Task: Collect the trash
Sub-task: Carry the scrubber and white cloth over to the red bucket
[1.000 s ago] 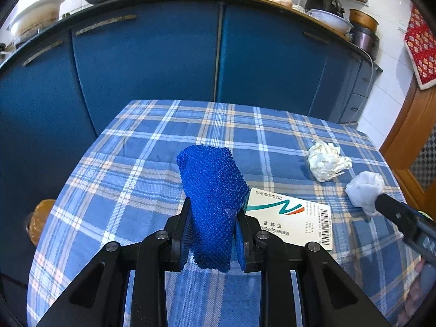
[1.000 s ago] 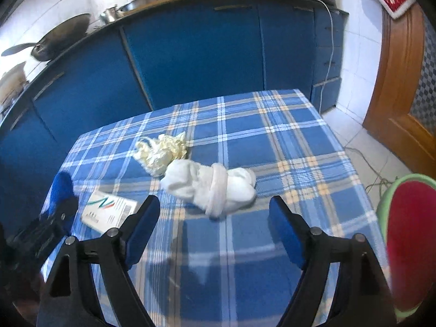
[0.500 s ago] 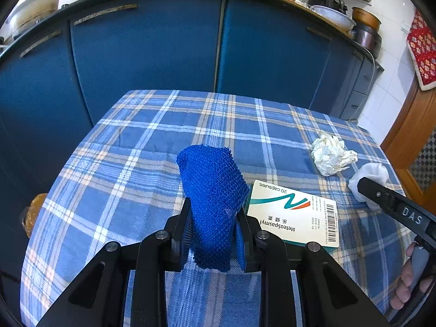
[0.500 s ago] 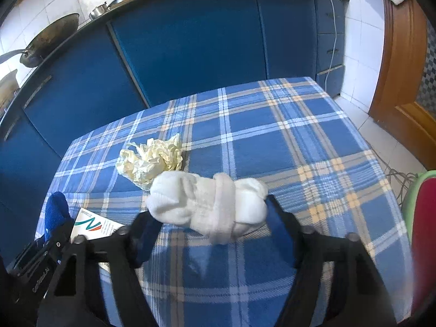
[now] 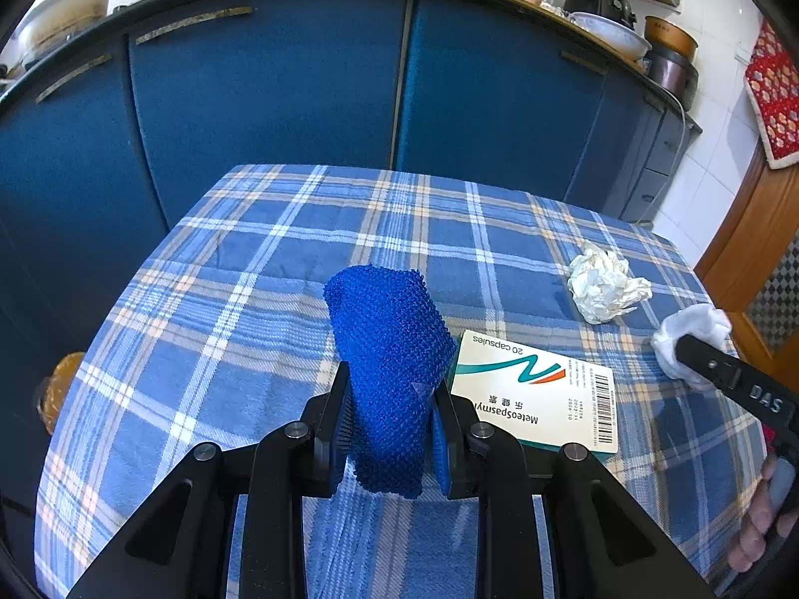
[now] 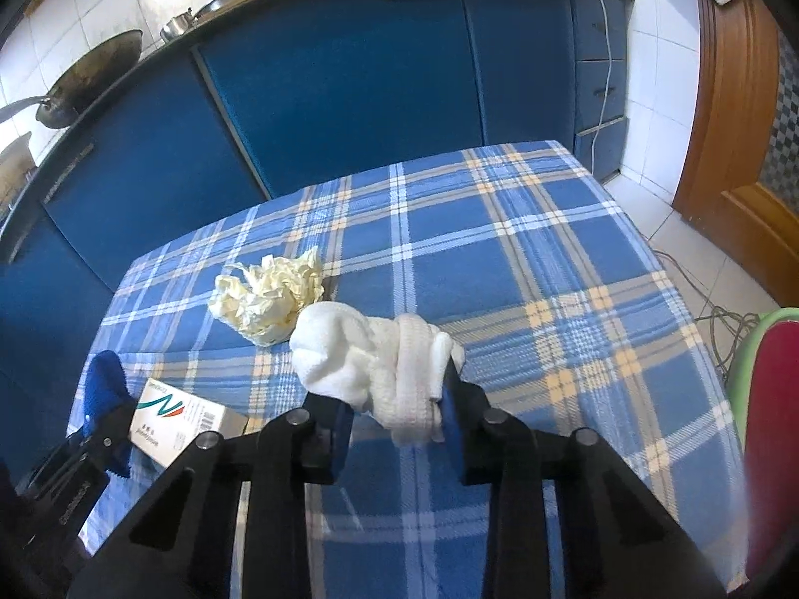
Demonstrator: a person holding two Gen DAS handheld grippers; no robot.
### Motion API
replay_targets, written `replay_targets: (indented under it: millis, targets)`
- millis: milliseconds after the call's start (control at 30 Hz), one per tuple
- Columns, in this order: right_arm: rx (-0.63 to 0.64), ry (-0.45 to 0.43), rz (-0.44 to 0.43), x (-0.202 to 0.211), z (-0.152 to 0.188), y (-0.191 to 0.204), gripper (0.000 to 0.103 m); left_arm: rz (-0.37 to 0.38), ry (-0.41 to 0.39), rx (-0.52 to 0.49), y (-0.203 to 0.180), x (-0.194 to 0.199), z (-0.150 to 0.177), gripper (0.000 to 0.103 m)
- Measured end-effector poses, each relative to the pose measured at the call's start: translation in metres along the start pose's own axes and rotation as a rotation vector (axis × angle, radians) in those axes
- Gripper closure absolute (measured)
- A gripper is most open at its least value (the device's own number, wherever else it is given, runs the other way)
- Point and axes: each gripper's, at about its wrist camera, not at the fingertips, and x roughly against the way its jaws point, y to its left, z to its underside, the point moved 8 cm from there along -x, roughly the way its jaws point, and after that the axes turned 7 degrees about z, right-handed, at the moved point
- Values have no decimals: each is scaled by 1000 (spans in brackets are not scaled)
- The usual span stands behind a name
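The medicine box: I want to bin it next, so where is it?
In the left wrist view the medicine box lies flat on the checked tablecloth, just right of the blue cloth and nearer than the crumpled paper.

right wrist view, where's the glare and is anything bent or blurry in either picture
Right wrist view: window light washes out the wall tiles, and the red and green bin smears at the edge. Left wrist view: evenly lit, the box print sharp. Both: fisheye bows the blue cabinets.
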Motion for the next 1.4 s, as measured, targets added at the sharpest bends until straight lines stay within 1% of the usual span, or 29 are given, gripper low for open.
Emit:
replay_targets:
  millis: [233, 400, 667, 867, 1067, 1400]
  targets:
    - [-2, -17, -37, 29, 4, -2, 70, 6, -5, -4, -1, 3, 0, 76]
    - [8, -42, -60, 55, 10, -3, 70, 27, -21, -11, -7, 9, -2, 76]
    - [-17, -68, -77, 93, 23, -20, 70, 37, -33, -34, -20, 24, -2, 76]
    - [-50, -87, -75, 116, 34, -41, 69, 76, -39, -66, -41, 41, 1, 76]
    - [-99, -102, -64, 135, 46, -67, 69, 131, -46, -99, -68, 59, 5, 76]
    - [-171, -132, -12, 159, 64, -115, 69, 234, -27, -150, -120, 79, 19, 76]
